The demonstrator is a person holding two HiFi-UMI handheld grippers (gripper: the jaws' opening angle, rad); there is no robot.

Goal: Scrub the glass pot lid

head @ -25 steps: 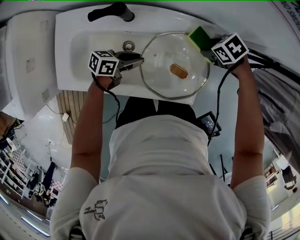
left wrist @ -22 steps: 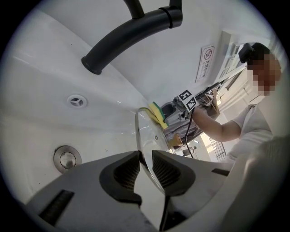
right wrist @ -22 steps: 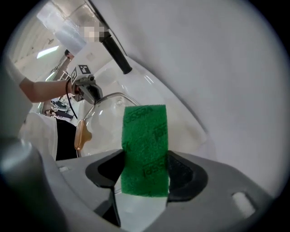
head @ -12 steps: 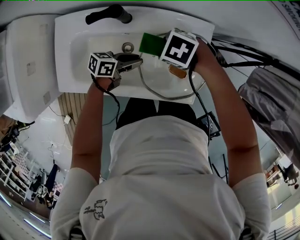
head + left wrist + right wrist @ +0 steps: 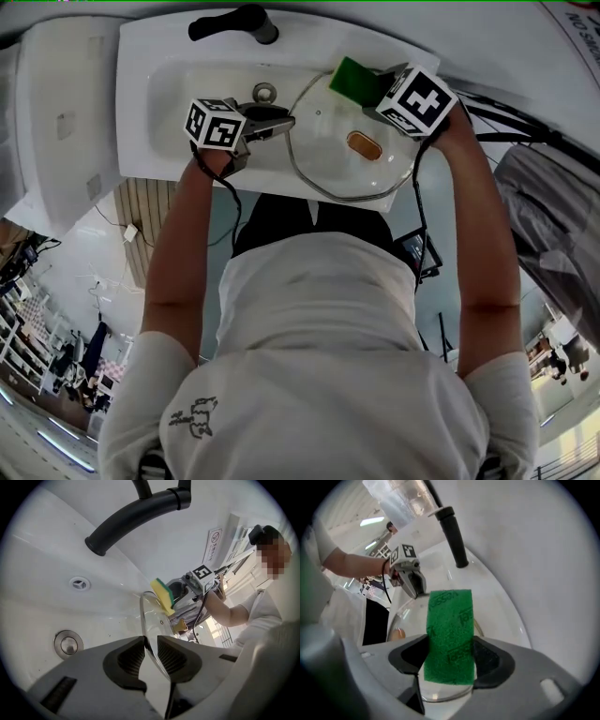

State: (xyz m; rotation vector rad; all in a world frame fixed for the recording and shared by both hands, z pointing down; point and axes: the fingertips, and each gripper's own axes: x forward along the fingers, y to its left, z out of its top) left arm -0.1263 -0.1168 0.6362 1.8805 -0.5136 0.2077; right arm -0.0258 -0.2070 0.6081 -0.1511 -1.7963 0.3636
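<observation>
In a white ceramic sink (image 5: 150,103), the left gripper (image 5: 150,652) pinches the rim of the round glass pot lid (image 5: 323,164) to steady it, while the right gripper (image 5: 449,660), clamped on a green-and-yellow scouring sponge (image 5: 450,634), holds it at the lid's far rim for scrubbing.

Count, head view: two grippers, the left hand-held gripper (image 5: 281,120) at mid-left of frame and the right hand-held gripper (image 5: 375,89) at upper right. One glass pot lid (image 5: 328,159), upper centre, bearing one brown knob (image 5: 362,142). One sponge (image 5: 352,79), green face, yellow back. One sink (image 5: 164,94); one black faucet (image 5: 230,21), top edge; one drain (image 5: 265,92); one overflow opening (image 5: 79,583). One person (image 5: 319,309), lower centre.
</observation>
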